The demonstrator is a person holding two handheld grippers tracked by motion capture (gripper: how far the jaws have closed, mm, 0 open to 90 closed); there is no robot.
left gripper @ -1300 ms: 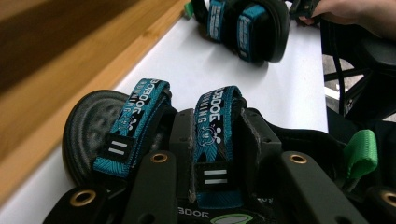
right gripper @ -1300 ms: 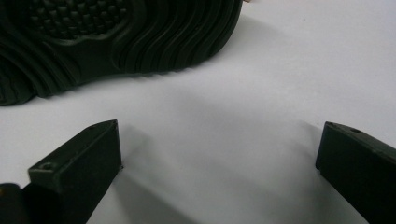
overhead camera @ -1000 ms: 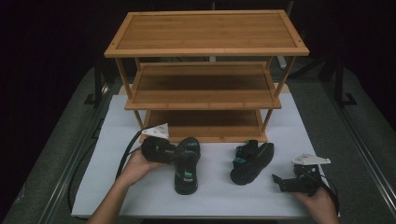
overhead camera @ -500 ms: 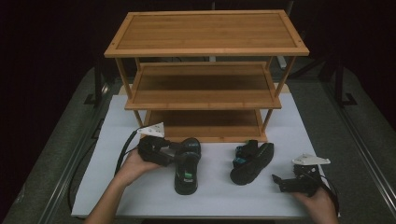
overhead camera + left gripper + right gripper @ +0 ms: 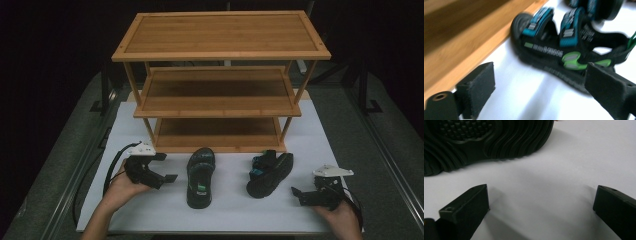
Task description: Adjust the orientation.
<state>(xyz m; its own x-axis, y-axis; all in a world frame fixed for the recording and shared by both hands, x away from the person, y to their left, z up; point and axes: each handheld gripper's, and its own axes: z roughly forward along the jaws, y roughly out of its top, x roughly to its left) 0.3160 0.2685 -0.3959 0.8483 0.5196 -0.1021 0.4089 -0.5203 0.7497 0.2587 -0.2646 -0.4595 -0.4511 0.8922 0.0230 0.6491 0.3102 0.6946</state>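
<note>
Your left hand-held gripper has just let go of the upright sandal: its jaws have been opening and now stand wide with nothing between them, and it sits clear of the shoe, off to the shoe's left, where a second ago it was right against it. The sandal stays put, flat on its sole on the white tabletop, toe toward the bamboo shoe rack, just in front of the lowest shelf. So that placement looks done, one shoe parked, not yet on the rack

In the left gripper view the sandal lies just ahead and right of the open jaws, blurred, rack edge on the left

Second sandal lies tipped on its side, sole facing your right hand-held gripper, just ahead of it, not touching. Right jaws also spread wide and empty, ribbed sole close in front of them in the right gripper view; likely the next pick

Pose: left hand low near the tabletop, gripper levelled toward the sandal; right hand rests at the near right edge, gripper pointing left, level
</note>
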